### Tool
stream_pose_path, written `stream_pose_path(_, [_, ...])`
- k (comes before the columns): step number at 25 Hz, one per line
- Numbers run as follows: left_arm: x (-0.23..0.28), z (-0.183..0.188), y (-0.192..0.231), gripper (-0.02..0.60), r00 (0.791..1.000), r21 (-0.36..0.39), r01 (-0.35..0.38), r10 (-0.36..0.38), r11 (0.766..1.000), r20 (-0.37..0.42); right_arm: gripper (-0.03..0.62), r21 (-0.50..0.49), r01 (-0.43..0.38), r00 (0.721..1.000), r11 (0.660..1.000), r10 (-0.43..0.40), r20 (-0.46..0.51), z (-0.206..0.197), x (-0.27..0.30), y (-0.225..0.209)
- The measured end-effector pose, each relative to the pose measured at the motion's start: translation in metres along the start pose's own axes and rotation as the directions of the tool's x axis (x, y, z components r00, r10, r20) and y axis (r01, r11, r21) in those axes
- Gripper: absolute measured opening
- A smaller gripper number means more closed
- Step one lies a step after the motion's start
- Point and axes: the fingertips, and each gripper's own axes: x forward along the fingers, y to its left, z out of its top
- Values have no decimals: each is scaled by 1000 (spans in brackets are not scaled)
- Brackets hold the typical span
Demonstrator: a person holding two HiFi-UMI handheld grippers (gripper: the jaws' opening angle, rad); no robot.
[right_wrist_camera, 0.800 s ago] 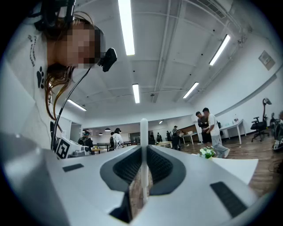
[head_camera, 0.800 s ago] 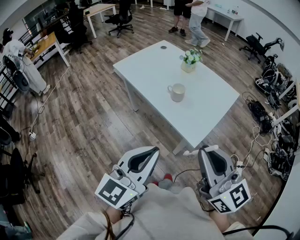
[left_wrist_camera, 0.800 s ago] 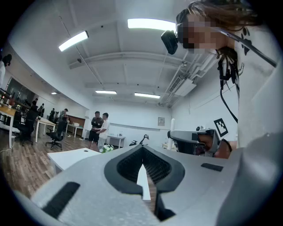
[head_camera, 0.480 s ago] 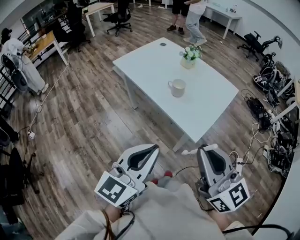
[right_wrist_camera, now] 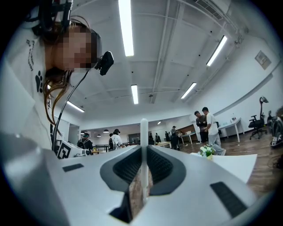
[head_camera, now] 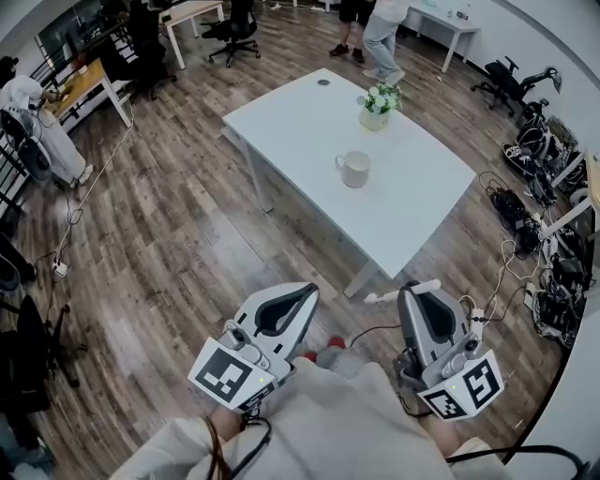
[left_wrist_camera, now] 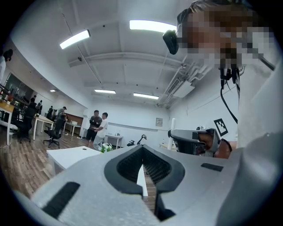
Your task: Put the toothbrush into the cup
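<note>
Right gripper (head_camera: 412, 291) (right_wrist_camera: 143, 148): clenched on the toothbrush (head_camera: 384, 296) (right_wrist_camera: 143, 130), pads pressed to either side of its slim white handle. Handle crosswise to the jaws, poking out past the tips on both sides in the head view, upright between the pads in the right gripper view. Held low, close to the person's body, over the wood floor (head_camera: 187, 234), short of the table's near corner.

Left gripper (head_camera: 307, 293) (left_wrist_camera: 142, 150): jaws closed, tips together, nothing gripped; only a sliver of background showing through the slit lower down. Beside the right gripper, likewise near the body, marker cube toward the person.

Cup (head_camera: 354, 170): pale mug, upright, handle to one side, on the white table (head_camera: 309, 117) roughly at its middle. Well apart from the toothbrush and both grippers.

Potted flowers (head_camera: 375, 103) (right_wrist_camera: 205, 151) (left_wrist_camera: 105, 148): white blooms in a small pot, on the same table beyond the cup, near the far edge.

Surroundings: two people (head_camera: 373, 28) standing past the table's far end; another person (head_camera: 37, 122) at the left edge beside a wooden desk; black office chair (head_camera: 234, 23) at the top; tangled cables and equipment (head_camera: 534, 206) along the right wall.
</note>
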Motion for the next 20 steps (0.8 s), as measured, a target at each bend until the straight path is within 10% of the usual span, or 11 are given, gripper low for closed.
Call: stream_pose_path(20, [18, -10, 32, 8, 999, -1, -25, 25, 1000, -22, 48, 38, 38, 999, 999, -39, 26, 2, 23, -37])
